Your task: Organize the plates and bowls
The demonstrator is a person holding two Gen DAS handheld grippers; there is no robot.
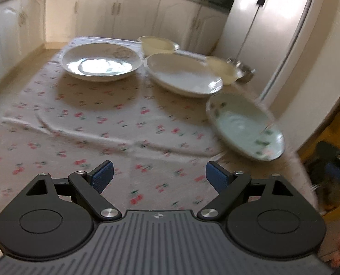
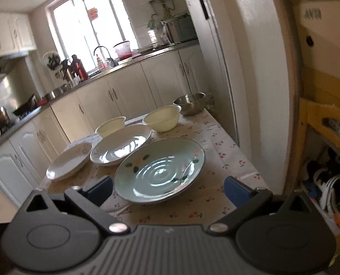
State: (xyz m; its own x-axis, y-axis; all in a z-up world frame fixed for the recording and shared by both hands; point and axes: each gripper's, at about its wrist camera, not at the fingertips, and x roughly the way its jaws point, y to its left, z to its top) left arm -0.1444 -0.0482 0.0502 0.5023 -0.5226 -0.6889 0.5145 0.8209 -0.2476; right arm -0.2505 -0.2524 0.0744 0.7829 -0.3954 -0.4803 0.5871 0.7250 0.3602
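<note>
Both grippers, left gripper (image 1: 159, 176) and right gripper (image 2: 167, 189), are hanging spread wide, empty. The green floral plate (image 2: 159, 169) is lying nearest on the tablecloth (image 2: 218, 146); two white plates (image 2: 121, 145), cream bowls (image 2: 162, 120) and a steel bowl (image 2: 189, 103) are crowding behind it.

Your left hand-held gripper (image 1: 159, 176) shows a ribbed dark-grey body with a small white diamond mark at its front edge, flanked by two round black housings. Black link arms pivot on silver screws, and each finger ends in a blue textured pad (image 1: 102, 176). Your right hand-held gripper (image 2: 168, 189) looks the same: ribbed grey deck, black discs, silver screws, blue pads (image 2: 235, 191).
</note>
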